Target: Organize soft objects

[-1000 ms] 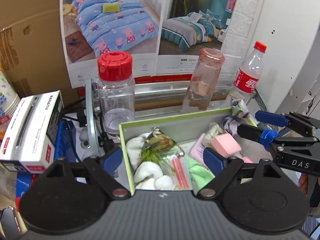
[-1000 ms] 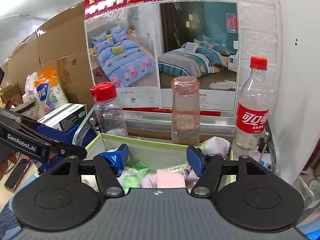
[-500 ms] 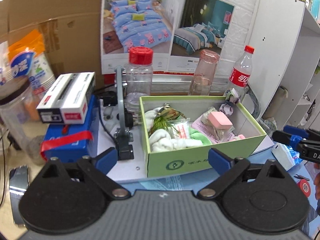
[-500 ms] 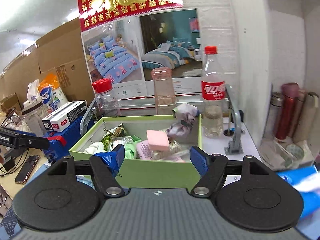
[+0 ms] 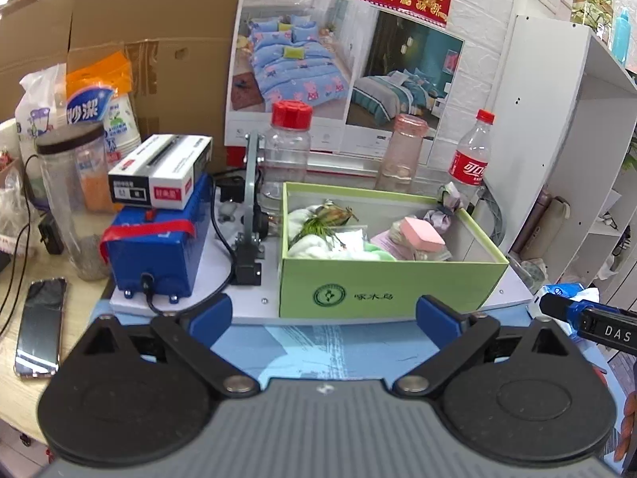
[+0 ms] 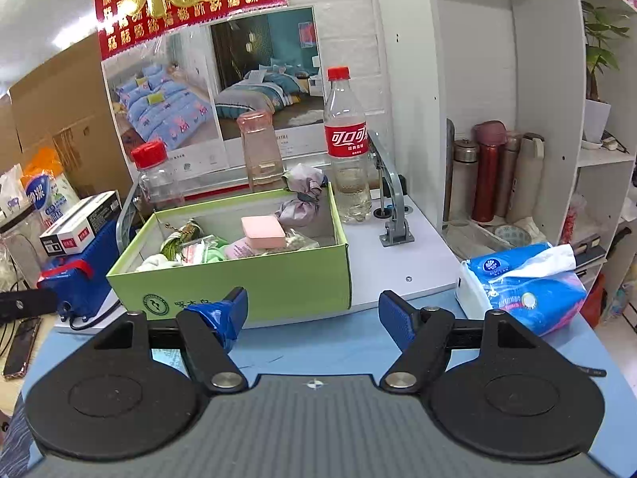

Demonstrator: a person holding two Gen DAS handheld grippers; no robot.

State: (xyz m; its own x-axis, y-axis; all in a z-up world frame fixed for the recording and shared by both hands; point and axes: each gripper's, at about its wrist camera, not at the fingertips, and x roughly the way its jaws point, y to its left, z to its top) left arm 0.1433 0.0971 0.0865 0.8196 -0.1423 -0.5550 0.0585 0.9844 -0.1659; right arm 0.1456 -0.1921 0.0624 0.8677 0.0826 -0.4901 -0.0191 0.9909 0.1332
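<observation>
The green box [image 6: 254, 279] on the worktop [image 6: 422, 255] hides its lower contents; its printed label is only partly legible. Inside lie white cloth [image 5: 318, 245], a pink sponge [image 6: 262, 231] and mixed soft bits. Right of the box, a blue tissue pack [image 6: 521, 286]. Both grippers, left [image 5: 322, 316] and right [image 6: 312, 312], hover open and empty before the box.
</observation>
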